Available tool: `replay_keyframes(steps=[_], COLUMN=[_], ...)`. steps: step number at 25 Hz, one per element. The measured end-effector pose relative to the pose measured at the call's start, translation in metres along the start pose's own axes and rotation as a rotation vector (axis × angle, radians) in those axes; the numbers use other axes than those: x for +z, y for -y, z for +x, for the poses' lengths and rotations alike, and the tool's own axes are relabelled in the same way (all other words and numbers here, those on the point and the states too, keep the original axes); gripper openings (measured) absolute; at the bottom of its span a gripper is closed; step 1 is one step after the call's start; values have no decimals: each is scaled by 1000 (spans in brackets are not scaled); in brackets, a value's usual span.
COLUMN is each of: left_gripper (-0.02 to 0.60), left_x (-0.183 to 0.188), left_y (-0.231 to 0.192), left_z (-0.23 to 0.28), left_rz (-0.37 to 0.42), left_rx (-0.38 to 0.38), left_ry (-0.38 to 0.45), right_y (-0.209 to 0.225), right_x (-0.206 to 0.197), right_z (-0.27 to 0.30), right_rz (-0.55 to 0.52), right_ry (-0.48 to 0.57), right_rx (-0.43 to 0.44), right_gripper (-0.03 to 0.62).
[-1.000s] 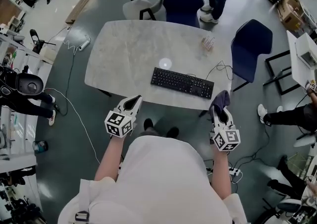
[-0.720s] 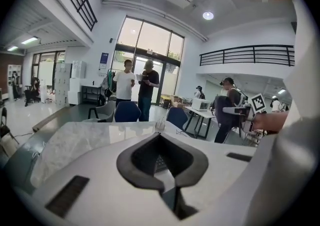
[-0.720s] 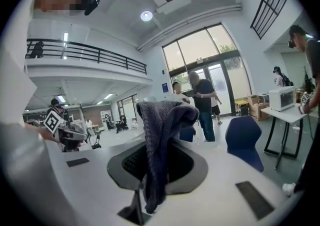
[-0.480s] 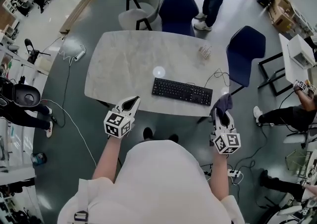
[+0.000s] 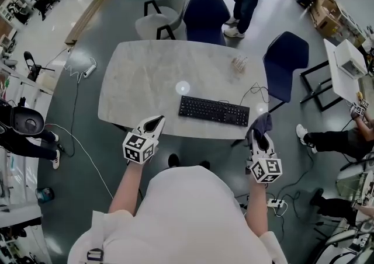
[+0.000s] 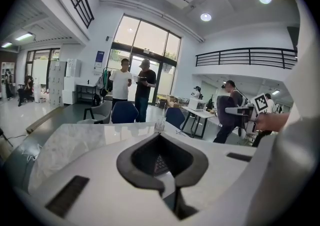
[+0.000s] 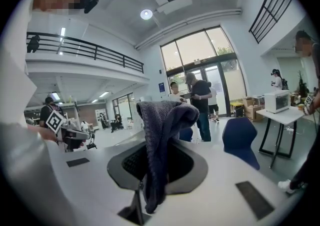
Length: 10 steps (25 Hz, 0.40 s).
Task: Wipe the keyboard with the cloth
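A black keyboard (image 5: pixel 214 110) lies near the front edge of the pale marble table (image 5: pixel 146 76). My right gripper (image 5: pixel 261 130) hovers off the table's front right corner, shut on a dark purple-grey cloth (image 5: pixel 261 122) that drapes over its jaws. In the right gripper view the cloth (image 7: pixel 160 145) hangs down across the closed jaws. My left gripper (image 5: pixel 155 122) sits at the table's front edge, left of the keyboard, shut with nothing in it. Through its closed jaws in the left gripper view, a bit of the keyboard (image 6: pixel 159 163) shows.
A small clear object (image 5: pixel 238 62) stands on the far right of the table, and the keyboard's cable (image 5: pixel 257 90) loops off the right edge. Blue chairs (image 5: pixel 283 61) and a grey chair (image 5: pixel 158 17) ring the table. People stand beyond it. Cables lie on the floor.
Both grippers have kept their places in the view while the table and keyboard have slid slightly left and down in the picture. The cloth stays held.
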<state>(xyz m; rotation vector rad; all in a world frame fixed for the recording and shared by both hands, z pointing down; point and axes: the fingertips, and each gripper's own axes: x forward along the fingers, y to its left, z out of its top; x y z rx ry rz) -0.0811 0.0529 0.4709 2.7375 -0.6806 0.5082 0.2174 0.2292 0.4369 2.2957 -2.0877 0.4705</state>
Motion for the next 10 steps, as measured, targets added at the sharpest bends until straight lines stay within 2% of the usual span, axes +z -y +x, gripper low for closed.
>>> replay_keyframes(steps=[10], left_gripper=[6], left_x=[-4], left_y=[-3], left_z=[9], left_rz=[-28], left_rx=[-19], left_ry=[-9], right_y=[-9], right_x=[5], right_z=[1], right_rz=[-6], right_ry=[2], right_rx=[-13], right_gripper=[75])
